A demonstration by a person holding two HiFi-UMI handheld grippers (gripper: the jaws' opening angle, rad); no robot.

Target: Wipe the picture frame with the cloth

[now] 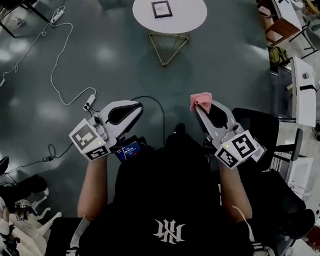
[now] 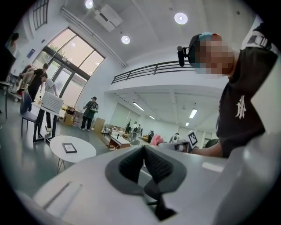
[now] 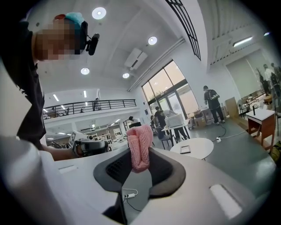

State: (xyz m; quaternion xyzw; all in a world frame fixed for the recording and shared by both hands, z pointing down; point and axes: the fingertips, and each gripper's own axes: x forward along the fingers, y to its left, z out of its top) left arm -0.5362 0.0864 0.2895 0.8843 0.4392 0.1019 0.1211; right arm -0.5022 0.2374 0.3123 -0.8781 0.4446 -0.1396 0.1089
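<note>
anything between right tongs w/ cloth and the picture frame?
Head view: only open floor between the right tongs, shut on the pink cloth, and the round table bearing the picture frame.

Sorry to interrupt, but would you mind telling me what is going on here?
A person holds a gripper in each hand. The right gripper is shut on a pink cloth; the left gripper is shut and empty. The picture frame lies on a round white table ahead, apart from both grippers, so wiping has not begun.
</note>
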